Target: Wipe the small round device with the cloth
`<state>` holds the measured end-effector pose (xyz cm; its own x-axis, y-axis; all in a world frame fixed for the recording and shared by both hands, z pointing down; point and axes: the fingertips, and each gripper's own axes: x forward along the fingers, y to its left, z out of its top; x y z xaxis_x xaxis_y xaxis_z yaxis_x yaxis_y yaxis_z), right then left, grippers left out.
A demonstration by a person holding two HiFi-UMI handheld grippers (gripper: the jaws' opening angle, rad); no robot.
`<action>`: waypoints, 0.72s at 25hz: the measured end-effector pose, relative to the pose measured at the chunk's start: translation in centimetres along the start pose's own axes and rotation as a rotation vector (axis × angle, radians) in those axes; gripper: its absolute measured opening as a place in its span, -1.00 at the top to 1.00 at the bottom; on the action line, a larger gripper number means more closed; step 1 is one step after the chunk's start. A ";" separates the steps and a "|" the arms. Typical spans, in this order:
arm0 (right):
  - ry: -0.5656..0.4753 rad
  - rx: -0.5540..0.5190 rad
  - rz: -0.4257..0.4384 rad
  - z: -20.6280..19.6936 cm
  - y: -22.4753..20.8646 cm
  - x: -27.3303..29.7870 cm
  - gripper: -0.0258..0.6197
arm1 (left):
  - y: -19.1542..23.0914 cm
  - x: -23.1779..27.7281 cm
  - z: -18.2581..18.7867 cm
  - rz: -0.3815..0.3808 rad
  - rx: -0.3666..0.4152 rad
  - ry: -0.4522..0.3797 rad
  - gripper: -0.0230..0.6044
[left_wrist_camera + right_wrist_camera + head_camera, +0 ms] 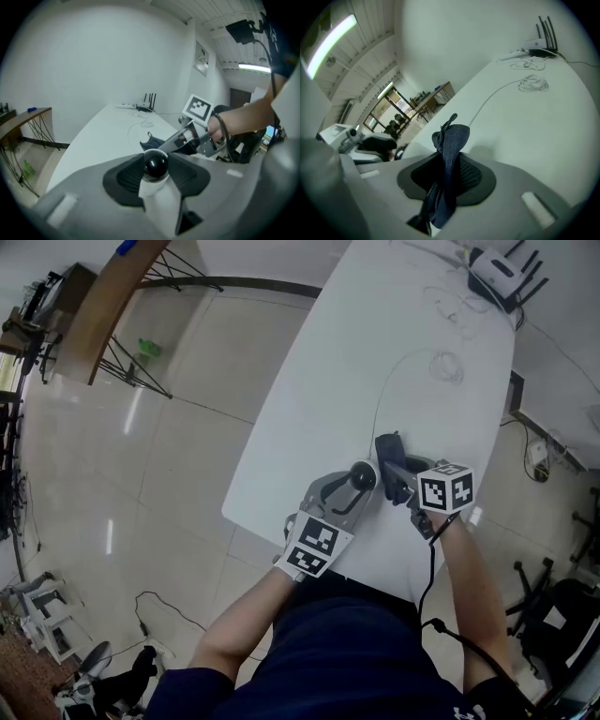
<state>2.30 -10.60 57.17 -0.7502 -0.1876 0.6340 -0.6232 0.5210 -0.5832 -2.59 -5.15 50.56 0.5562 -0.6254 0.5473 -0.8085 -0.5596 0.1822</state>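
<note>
The left gripper [356, 486] has its jaws closed on the small round device [155, 165], at its white base. Just right of the device, the right gripper [447, 183] pinches the cloth [451, 140]. I would press the cloth gently on the device's black dome, with the base held steady.

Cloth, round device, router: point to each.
cloth [452, 138], right gripper view, bunched upper end
round device [155, 164], left gripper view, black dome on top
router [493, 274], head view, white body
</note>
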 end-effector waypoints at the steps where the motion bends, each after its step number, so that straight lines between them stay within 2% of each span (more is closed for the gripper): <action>1: -0.045 0.016 0.021 0.8 0.9 -1.1 0.62 | 0.0 -0.2 0.2 -0.001 0.007 -0.003 0.43; 4: -0.134 -0.006 0.089 3.2 4.2 -3.5 0.62 | 0.5 -0.4 0.7 -0.002 0.038 -0.013 0.43; 8: -0.169 -0.072 0.141 4.7 7.8 -5.2 0.62 | 0.0 -0.3 0.4 -0.033 0.071 0.010 0.43; 14: -0.065 -0.219 0.125 3.6 9.9 -3.2 0.62 | -0.7 -0.1 -0.4 -0.053 0.124 0.038 0.43; 18: -0.036 -0.238 0.102 3.6 9.2 -2.4 0.62 | -0.7 0.2 -0.6 -0.059 0.124 0.046 0.42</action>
<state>-2.41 -8.40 48.46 -0.8167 -0.1515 0.5568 -0.4774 0.7194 -0.5046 -2.06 -4.54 51.04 0.5901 -0.5654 0.5762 -0.7431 -0.6594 0.1140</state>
